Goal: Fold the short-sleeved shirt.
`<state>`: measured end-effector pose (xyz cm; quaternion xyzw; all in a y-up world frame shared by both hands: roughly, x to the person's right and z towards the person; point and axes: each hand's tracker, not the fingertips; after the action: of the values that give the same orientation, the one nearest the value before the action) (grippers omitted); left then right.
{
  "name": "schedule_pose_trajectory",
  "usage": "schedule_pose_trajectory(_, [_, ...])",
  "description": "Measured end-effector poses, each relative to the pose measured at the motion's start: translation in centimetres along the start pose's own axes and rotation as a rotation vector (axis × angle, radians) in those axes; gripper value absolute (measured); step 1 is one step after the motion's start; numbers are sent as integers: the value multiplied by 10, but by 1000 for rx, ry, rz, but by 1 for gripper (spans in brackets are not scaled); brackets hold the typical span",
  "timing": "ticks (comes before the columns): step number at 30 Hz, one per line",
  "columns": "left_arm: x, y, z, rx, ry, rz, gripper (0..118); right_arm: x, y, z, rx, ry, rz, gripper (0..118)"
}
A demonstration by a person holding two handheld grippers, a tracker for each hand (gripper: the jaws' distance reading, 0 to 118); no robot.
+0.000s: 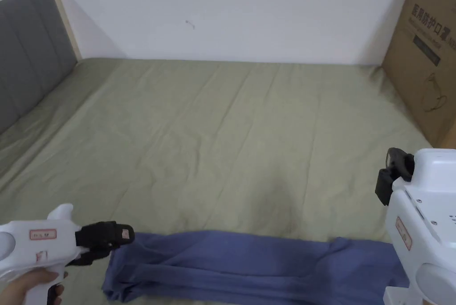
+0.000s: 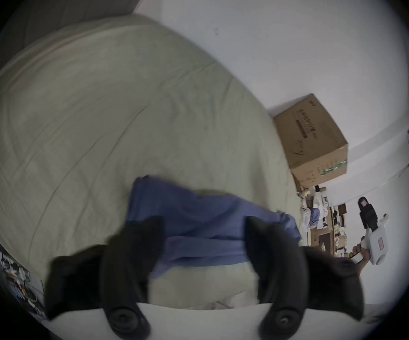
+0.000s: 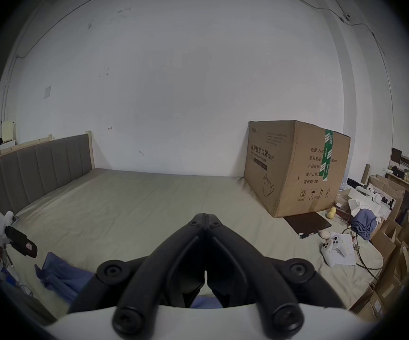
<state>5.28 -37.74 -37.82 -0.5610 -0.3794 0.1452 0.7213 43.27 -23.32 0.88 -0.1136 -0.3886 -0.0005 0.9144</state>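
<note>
Left gripper [image 2: 203, 242] jaws apart over shirt [image 1: 249, 266]; right gripper [image 3: 205, 216] closed, empty.

Plain blue shirt [image 1: 249, 266], plain olive-green bedsheet [image 1: 222, 141], brown cardboard box [image 1: 427, 52].

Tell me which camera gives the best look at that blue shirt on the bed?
The head view: the blue shirt lies as a long folded band along the bed's near edge, almost end to end. In the left gripper view it is blurred, partly behind open tongs. In the right gripper view the shut tongs hide most of it.
</note>
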Motion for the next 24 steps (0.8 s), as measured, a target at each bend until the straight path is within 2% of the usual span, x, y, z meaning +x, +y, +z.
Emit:
schedule_pose_trajectory(1, [-7,-1,-4,4,20,5,84,-2,-1,-2,-6,-1,6,0])
schedule_pose_trajectory(2, [-13,0,-8,-5,37,4,89,-4,-3,-5,-12,-3,13,0])
schedule_pose_trajectory(11, [-38,-1,-51,-65,56,7,86,-12,-14,-23,-75,-4,35,0])
schedule_pose_trajectory(13, [-36,-5,-59,-69,59,-8,78,-12,-14,-24,-82,-8,36,0])
schedule_pose_trajectory(15, [-32,-4,-63,-60,83,-38,60,-9,-15,-24,-85,-10,38,0])
schedule_pose_trajectory(16, [-29,-5,-63,-55,99,-59,46,-7,-15,-24,-84,-13,39,0])
schedule_pose_trajectory(17, [-27,-7,-63,-45,126,-79,21,-5,-15,-24,-84,-16,40,0])
schedule_pose_trajectory(18, [-24,-7,-64,-47,124,-91,8,-4,-15,-24,-84,-19,39,0])
schedule_pose_trajectory(20, [-16,-11,-64,-51,86,-118,8,2,-16,-23,-85,-26,31,0])
schedule_pose_trajectory(24, [7,-9,-46,17,176,-242,7,10,-13,-20,-83,-33,15,0])
